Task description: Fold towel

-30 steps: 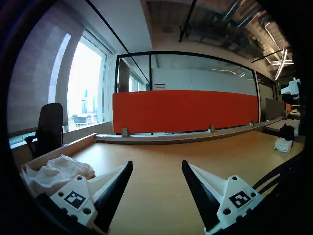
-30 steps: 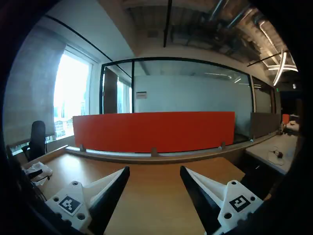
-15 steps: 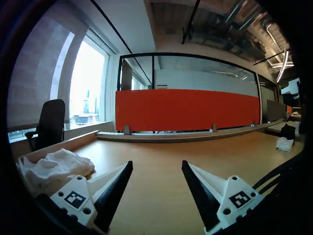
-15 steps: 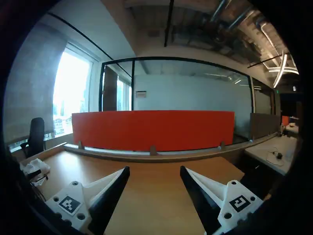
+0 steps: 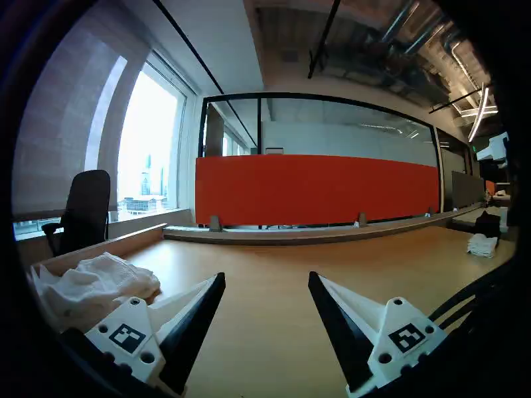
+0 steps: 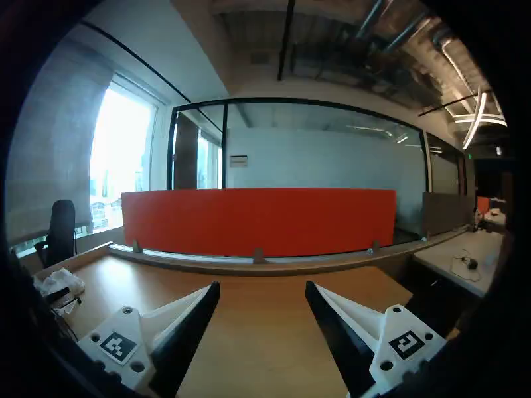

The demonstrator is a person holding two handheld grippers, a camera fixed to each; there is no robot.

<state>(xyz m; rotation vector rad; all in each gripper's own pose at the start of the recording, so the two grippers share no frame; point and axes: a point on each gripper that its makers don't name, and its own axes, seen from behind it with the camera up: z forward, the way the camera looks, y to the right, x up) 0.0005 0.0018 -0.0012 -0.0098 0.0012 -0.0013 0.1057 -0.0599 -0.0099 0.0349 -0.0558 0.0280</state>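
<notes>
Two grippers hang low over a wooden desk, each with its fingers spread wide and nothing between them. In the left gripper view, the left gripper (image 5: pixel 266 275) points across the desk (image 5: pixel 279 259) toward an orange divider (image 5: pixel 318 189) at the far edge. The towel (image 5: pixel 99 285), white and crumpled in a loose heap, lies on the desk just beside the outer side of this gripper's left finger, near the desk's left edge. The finger's base overlaps the heap's near part, and whether they touch cannot be told. A black chair (image 5: pixel 83 215) stands beyond the towel, by the window (image 5: pixel 149 156). Far to the right on the same desk sits a small white cloth (image 5: pixel 480 245), with a dark object (image 5: pixel 488 224) just behind it. In the right gripper view, the right gripper (image 6: pixel 262 284) faces the divider (image 6: pixel 259 222) across the desk (image 6: pixel 265 318). There the towel (image 6: pixel 60 282) is a small white heap well off to the left, with the chair (image 6: pixel 60 232) behind it.
</notes>
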